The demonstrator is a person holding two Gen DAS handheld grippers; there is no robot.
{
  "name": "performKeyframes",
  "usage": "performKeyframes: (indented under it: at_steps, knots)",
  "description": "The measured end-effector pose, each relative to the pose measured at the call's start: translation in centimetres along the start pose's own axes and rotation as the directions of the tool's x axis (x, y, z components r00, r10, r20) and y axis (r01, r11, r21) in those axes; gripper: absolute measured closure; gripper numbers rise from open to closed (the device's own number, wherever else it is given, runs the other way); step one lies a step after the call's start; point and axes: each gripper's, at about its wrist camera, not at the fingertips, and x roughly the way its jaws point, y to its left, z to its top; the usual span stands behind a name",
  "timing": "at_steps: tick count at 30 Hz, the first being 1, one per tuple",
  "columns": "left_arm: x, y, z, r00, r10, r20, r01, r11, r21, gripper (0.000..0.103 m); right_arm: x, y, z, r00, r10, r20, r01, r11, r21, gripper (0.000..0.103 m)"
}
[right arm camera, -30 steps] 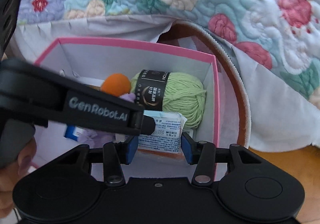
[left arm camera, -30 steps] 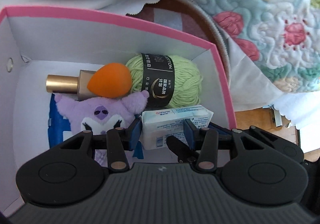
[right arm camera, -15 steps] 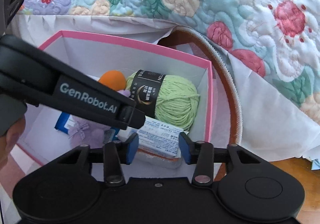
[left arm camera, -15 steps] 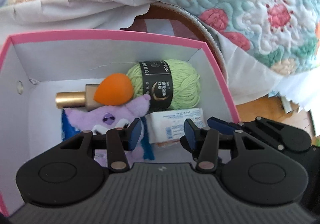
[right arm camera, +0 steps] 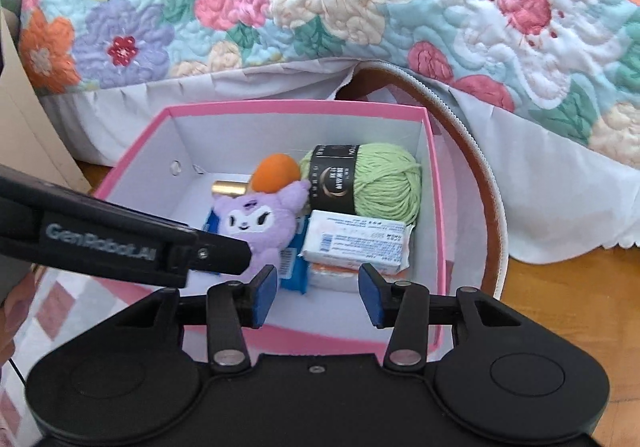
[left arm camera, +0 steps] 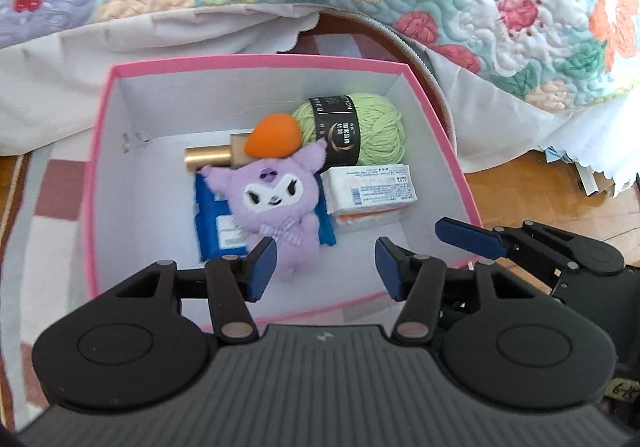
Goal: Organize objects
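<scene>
Both tongs hang above the near side of the pink-rimmed box (left arm camera: 424, 95), and both are released: the left gripper (left arm camera: 323, 265) has its blue pads spread with nothing between them, and so does the right gripper (right arm camera: 318, 293). From the left gripper's view the other tool sits just off to its right, over the box's right wall.

Everything seems to be packed already. Straight ahead of the left gripper lies the purple plush toy (left arm camera: 274, 199), on top of a blue packet (left arm camera: 218, 221). Ahead and to the right is the white tissue pack (left arm camera: 370, 193), touching the plush's side. Beyond those, against the far wall, sit the green yarn ball (left arm camera: 376, 133), the orange makeup sponge (left arm camera: 274, 141) and a gold-capped bottle (left arm camera: 208, 159) half hidden behind the sponge.

What worries me is how close the tools are to each other; pulling them away carelessly could knock one into the other, or catch the box's near wall and shove the light cardboard across the checked mat (left arm camera: 56, 187). The sponge also looks perched on the bottle and the plush's ear, so a jolt could roll it off. The quilt (right arm camera: 360, 7) hangs near the far rim, though I can't tell if it touches
</scene>
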Motion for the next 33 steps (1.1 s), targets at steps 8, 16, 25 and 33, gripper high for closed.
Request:
performKeyframes:
  at_steps: [8, 16, 25, 33]
  knots:
    - [-4.4, -0.2, -1.9, 0.999, 0.049, -0.001, -0.049, 0.999, -0.006, 0.041, -3.3, 1.3, -0.1, 1.000, 0.009, -0.001, -0.009, 1.000, -0.010, 0.051]
    - [-9.5, 0.6, -3.5, 0.995, 0.103, -0.010, -0.103, 0.994, -0.021, 0.038, -7.9, 3.2, 0.4, 1.000, 0.012, -0.001, -0.012, 0.999, -0.046, 0.046]
    - [-15.7, 0.5, -5.4, 0.985, 0.170, 0.011, -0.169, 0.985, -0.018, 0.033, -13.7, 4.8, 0.2, 0.999, 0.043, 0.022, -0.041, 0.997, -0.063, 0.042]
    - [-20.1, 0.0, -7.8, 0.981, 0.193, 0.033, -0.192, 0.981, -0.031, 0.024, -17.2, 5.8, -0.6, 0.998, 0.056, 0.003, -0.055, 0.997, -0.062, 0.033]
